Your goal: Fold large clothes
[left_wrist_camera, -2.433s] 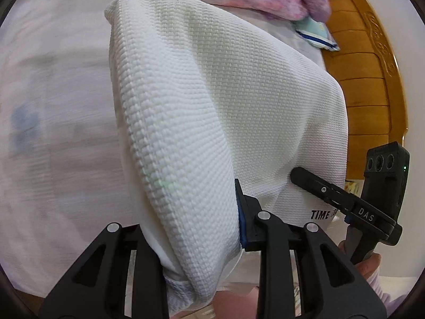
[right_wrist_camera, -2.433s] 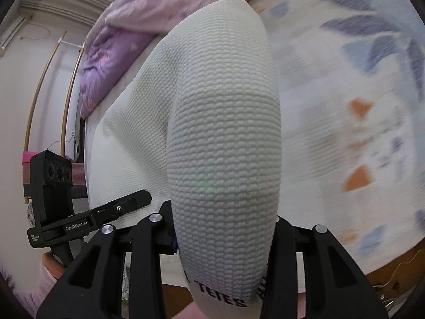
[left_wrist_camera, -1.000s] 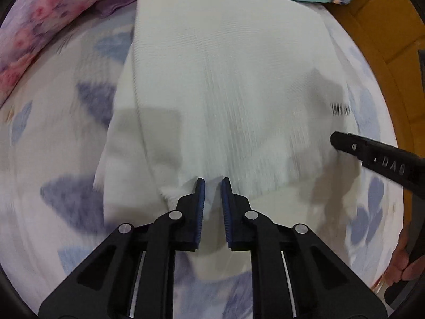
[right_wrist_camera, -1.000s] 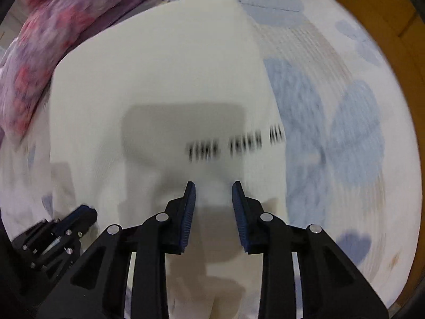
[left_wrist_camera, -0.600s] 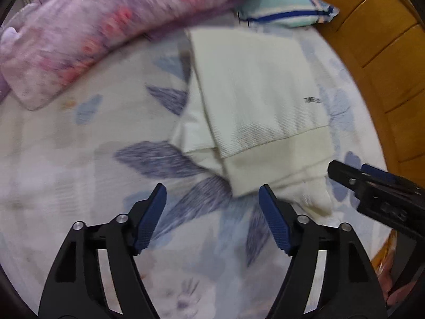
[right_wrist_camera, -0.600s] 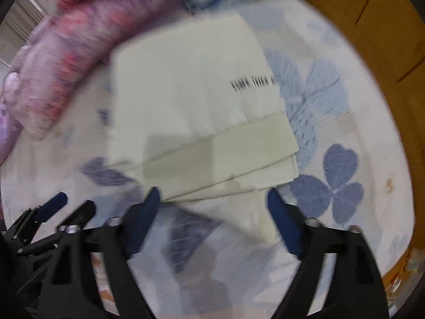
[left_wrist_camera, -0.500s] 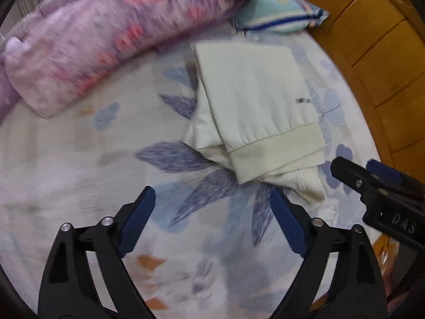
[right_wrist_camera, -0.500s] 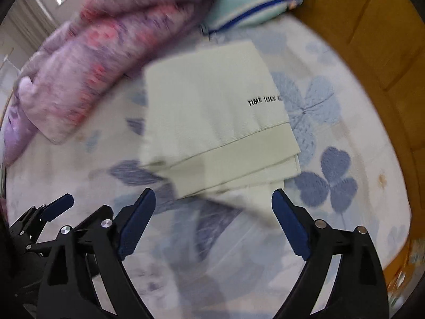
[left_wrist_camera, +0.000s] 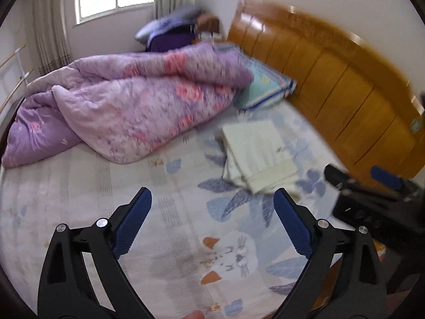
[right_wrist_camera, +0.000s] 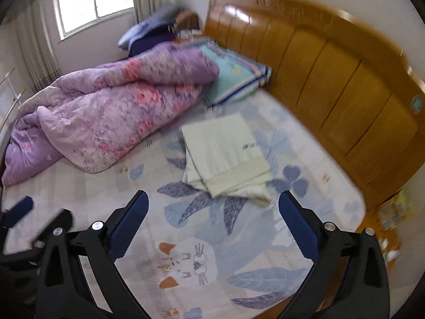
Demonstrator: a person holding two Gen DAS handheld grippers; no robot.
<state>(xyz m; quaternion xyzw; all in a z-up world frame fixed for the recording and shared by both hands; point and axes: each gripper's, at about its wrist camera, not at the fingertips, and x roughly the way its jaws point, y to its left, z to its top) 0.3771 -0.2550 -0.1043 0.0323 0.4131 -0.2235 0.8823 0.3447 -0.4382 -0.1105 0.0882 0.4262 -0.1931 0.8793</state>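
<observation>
Folded white garment (right_wrist_camera: 225,154) lies flat on the bed (right_wrist_camera: 186,239) near the headboard (right_wrist_camera: 332,87) edge, released. Left gripper (left_wrist_camera: 212,223) and right gripper (right_wrist_camera: 213,226): fingers just opened wide, nothing between them, presumably fold finished.

Small dark line of print on the folded white garment (right_wrist_camera: 225,154), too blurred to be read, no other legible text, label or number was visible

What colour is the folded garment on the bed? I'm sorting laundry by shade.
Cream-white, with a small line of dark lettering; the folded garment shows best in the right wrist view.
</observation>
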